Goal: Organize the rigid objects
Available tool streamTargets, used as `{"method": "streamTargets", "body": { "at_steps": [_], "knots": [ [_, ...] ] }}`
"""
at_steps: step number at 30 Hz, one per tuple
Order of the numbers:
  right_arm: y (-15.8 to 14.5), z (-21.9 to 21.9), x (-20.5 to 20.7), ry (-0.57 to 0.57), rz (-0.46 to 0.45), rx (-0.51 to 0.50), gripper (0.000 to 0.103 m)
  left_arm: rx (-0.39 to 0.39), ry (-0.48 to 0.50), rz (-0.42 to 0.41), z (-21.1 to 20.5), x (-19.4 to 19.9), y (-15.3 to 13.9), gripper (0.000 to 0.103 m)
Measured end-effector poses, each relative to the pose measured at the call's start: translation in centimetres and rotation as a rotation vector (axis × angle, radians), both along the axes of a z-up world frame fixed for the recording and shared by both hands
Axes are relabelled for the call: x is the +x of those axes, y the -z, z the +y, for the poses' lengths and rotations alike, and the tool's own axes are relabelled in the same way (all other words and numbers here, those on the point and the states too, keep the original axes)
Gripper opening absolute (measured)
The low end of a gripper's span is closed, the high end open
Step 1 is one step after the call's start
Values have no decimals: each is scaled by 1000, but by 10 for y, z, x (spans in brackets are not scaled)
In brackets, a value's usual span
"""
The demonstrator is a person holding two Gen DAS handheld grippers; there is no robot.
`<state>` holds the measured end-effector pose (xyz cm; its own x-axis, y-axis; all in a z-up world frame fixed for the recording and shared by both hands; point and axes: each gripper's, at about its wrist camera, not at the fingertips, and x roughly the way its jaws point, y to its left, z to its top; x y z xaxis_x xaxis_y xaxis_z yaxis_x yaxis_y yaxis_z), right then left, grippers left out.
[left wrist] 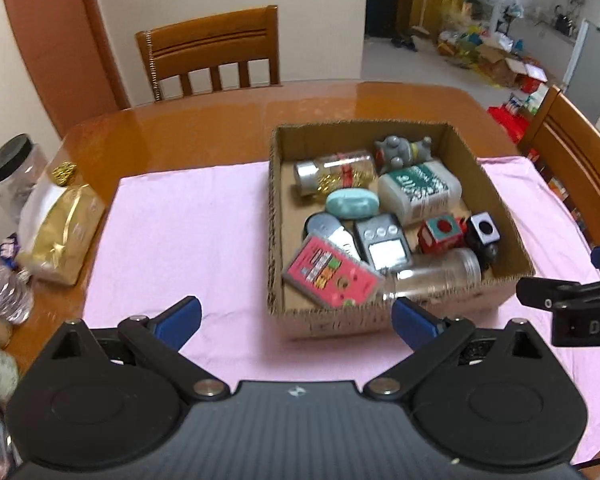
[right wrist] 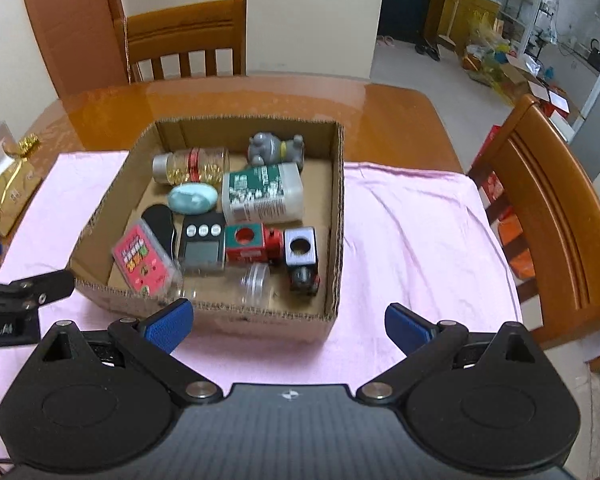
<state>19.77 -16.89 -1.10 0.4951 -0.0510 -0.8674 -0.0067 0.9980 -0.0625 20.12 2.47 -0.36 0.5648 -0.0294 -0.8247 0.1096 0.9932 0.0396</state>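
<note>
A cardboard box stands on a pink cloth. Inside lie several rigid objects: a pink card case, a clear jar, a grey timer, a red toy block, a teal soap-shaped case, a white bottle and a grey figurine. My left gripper is open and empty in front of the box. My right gripper is open and empty at the box's near wall.
A gold bag, a black-lidded clear jar and plastic bottles sit at the left of the wooden table. Wooden chairs stand behind and to the right.
</note>
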Motion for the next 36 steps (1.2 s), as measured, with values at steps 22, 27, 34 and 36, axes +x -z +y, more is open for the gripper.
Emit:
{"method": "streamTargets", "body": {
  "at_steps": [22, 27, 34, 36],
  "knots": [
    [-30, 10, -16, 3, -27, -4, 103, -3, -5, -22, -2, -16, -33, 101],
    [-30, 9, -16, 9, -27, 2, 103, -3, -6, -25, -3, -16, -34, 101],
    [-31, 9, -16, 11, -29, -2, 103, -6, -14, -25, -2, -15, -33, 101],
    [-31, 9, -15, 10, -28, 0, 103, -5, -13, -25, -2, -14, -33, 101]
  ]
}}
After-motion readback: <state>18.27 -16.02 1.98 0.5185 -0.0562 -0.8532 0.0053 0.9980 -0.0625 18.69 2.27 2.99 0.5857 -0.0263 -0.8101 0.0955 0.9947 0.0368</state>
